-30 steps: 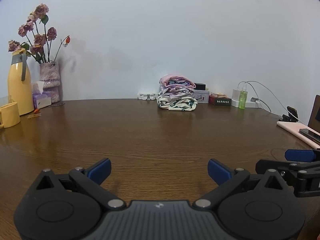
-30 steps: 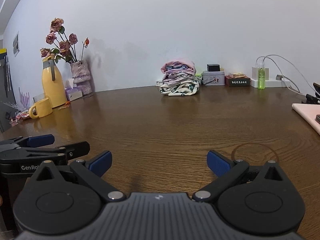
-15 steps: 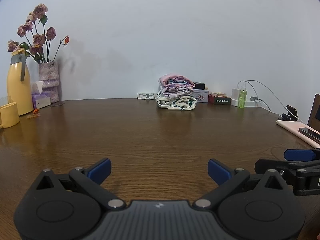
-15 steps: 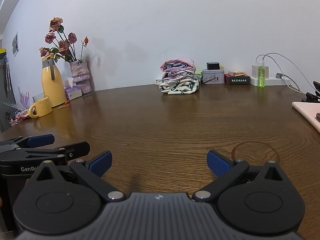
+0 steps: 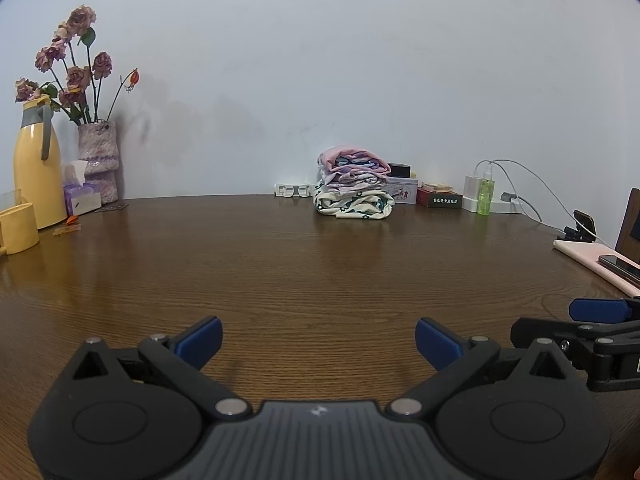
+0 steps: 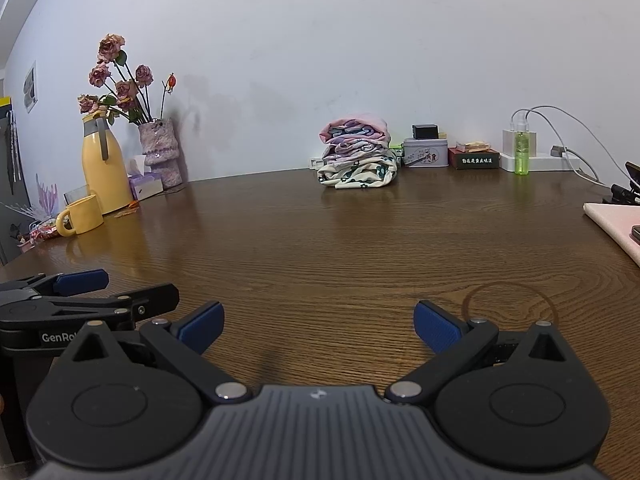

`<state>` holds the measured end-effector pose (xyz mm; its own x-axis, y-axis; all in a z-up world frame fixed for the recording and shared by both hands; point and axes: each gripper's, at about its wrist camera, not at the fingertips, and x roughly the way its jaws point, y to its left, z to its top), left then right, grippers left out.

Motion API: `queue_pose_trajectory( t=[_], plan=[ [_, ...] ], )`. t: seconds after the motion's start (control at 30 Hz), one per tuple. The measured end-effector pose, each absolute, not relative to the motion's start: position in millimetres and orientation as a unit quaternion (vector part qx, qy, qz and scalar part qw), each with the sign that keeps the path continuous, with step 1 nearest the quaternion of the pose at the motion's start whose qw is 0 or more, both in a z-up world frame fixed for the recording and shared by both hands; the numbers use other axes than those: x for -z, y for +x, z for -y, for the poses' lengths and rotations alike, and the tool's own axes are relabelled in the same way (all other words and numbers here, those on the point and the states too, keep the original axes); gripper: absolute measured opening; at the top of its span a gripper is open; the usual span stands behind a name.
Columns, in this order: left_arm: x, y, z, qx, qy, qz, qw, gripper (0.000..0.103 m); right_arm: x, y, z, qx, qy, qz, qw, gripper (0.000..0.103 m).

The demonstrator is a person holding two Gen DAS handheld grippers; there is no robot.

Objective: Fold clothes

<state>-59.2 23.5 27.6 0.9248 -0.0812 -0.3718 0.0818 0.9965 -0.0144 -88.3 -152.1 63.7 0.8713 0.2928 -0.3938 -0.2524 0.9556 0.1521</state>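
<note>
Clothes lie in a folded pile at the far edge of the table, exactly as a second ago. Left gripper and right gripper stay wide apart and empty, well short of that pile, so folding seems finished or not begun.

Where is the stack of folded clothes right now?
In both views, the stack of folded clothes sits mid-table at the far edge by the wall, just left of a decorated tin.
</note>
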Motion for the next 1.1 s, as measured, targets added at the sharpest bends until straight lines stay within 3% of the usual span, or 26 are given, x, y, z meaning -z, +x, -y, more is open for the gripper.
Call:
queue_pose_trajectory(
  t=[1.1],
  plan=[
    [-27.5,-58.3,-24.1,0.042,0.005,-0.191,0.981,0.103,-63.6,-87.4,151.1,-0.141,0.050,-0.213,0.966,0.103]
  ],
)
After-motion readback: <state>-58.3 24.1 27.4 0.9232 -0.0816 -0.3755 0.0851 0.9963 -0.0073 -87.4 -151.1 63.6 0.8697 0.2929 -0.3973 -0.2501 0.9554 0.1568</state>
